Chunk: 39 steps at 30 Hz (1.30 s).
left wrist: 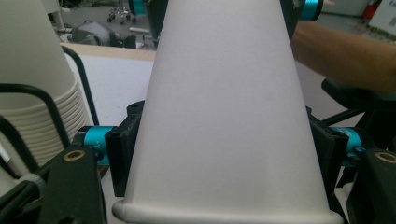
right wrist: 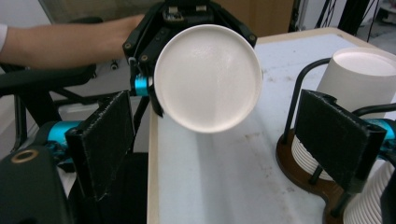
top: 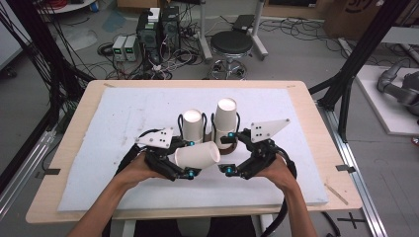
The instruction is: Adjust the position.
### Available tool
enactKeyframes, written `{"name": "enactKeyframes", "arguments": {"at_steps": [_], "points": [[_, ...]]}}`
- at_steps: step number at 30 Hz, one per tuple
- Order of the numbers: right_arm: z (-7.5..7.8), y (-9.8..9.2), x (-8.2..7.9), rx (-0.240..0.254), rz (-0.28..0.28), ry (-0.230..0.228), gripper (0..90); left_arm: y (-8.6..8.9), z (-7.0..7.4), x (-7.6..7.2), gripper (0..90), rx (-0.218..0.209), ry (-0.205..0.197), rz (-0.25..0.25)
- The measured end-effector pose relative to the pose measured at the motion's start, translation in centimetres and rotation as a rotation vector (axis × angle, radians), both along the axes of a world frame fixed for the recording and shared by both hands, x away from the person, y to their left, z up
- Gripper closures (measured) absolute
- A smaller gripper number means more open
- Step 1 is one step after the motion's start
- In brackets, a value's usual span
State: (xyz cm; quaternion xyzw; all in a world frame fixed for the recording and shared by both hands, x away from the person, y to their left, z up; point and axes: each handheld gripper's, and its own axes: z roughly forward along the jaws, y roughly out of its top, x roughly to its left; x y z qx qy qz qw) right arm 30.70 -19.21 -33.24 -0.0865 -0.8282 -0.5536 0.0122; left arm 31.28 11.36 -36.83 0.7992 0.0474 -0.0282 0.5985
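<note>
My left gripper [top: 189, 159] is shut on a white paper cup [top: 197, 155] that lies on its side above the white mat [top: 128, 113]. In the left gripper view its pads [left wrist: 123, 154] press on the cup [left wrist: 219, 116] near the rim. The cup's base [right wrist: 208, 77] points at my right gripper [top: 230, 152], which stands open just short of it, nothing between its pads [right wrist: 338, 135]. Behind both, two upside-down cup stacks [top: 192, 126] [top: 226, 121] stand in a black wire holder on a brown base [right wrist: 303, 175].
The mat covers most of a wooden table [top: 316, 148]. On the floor beyond the far edge are a black stool [top: 231, 44], electronics boxes [top: 158, 29] and cables. Black frame posts [top: 356, 59] stand at the right.
</note>
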Motion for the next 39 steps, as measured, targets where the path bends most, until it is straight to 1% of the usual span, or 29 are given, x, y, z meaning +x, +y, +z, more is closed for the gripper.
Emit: {"name": "enactKeyframes", "arguments": {"at_steps": [2,5,7,9,10,13,16,17,18,19,20,23,24,27,28,31,33,34,35,36,37,38,39], "points": [[0.2,0.0,0.1,-0.013,0.004,0.0,12.8,0.4,0.2,0.0,29.6,0.018,0.0,0.008],[0.7,0.1,0.2,-0.064,-0.003,-0.003,12.8,0.9,0.5,0.0,29.9,0.05,0.01,0.019],[0.9,0.2,0.3,-0.093,0.002,-0.002,12.8,1.1,0.6,0.0,29.9,0.088,0.006,0.021],[1.1,0.4,0.4,-0.124,0.011,-0.009,12.8,1.2,0.8,0.0,29.9,0.118,0.013,0.023],[1.1,0.5,0.4,-0.138,0.011,-0.008,12.8,1.3,0.9,0.0,29.9,0.139,0.02,0.022],[1.1,0.9,0.5,-0.204,0.017,-0.008,12.8,1.1,1.3,0.1,29.9,0.211,0.0,0.013],[1.1,1.6,0.7,-0.3,0.027,-0.005,12.9,1.0,1.8,0.2,29.9,0.281,-0.019,0.009],[1.0,1.8,0.7,-0.338,0.027,-0.009,12.9,0.9,1.9,0.2,29.8,0.293,-0.019,0.011],[1.0,2.0,0.8,-0.371,0.026,-0.018,12.9,0.8,2.1,0.3,29.8,0.313,-0.023,0.013],[0.9,2.3,0.8,-0.422,0.022,-0.028,12.9,0.7,2.2,0.3,29.8,0.331,-0.027,0.015],[0.8,2.5,0.8,-0.459,0.021,-0.032,12.9,0.7,2.4,0.3,29.7,0.35,-0.037,0.014],[0.7,2.9,0.9,-0.524,0.03,-0.036,12.9,0.5,2.7,0.2,29.5,0.403,-0.048,0.007],[0.7,3.0,0.9,-0.549,0.029,-0.037,12.9,0.4,2.8,0.2,29.5,0.415,-0.05,0.006],[0.7,3.3,1.0,-0.6,0.032,-0.047,13.0,0.2,3.0,0.2,29.5,0.476,-0.045,0.003],[0.7,3.5,1.0,-0.612,0.039,-0.045,13.0,0.1,3.0,0.3,29.5,0.501,-0.049,-0.001],[0.8,3.8,1.1,-0.637,0.046,-0.048,13.1,-0.2,3.2,0.3,29.5,0.554,-0.049,-0.008],[0.9,4.1,1.1,-0.663,0.051,-0.047,13.1,-0.4,3.4,0.3,29.5,0.589,-0.049,-0.014],[0.9,4.2,1.1,-0.674,0.053,-0.048,13.1,-0.5,3.4,0.3,29.5,0.599,-0.05,-0.014],[0.9,4.2,1.2,-0.685,0.054,-0.052,13.1,-0.6,3.5,0.3,29.5,0.617,-0.052,-0.016],[0.9,4.3,1.1,-0.696,0.054,-0.042,13.3,-0.6,3.5,0.3,29.6,0.631,-0.047,-0.01],[0.9,4.4,1.2,-0.701,0.057,-0.049,15.9,-0.6,3.6,0.4,29.6,0.65,-0.043,-0.013],[1.0,4.4,1.2,-0.711,0.069,-0.042,16.3,-0.7,3.7,0.4,29.5,0.663,-0.045,-0.009],[1.0,4.5,1.1,-0.725,0.065,-0.039,16.3,-0.7,3.7,0.4,29.6,0.667,-0.036,0.0]]}}
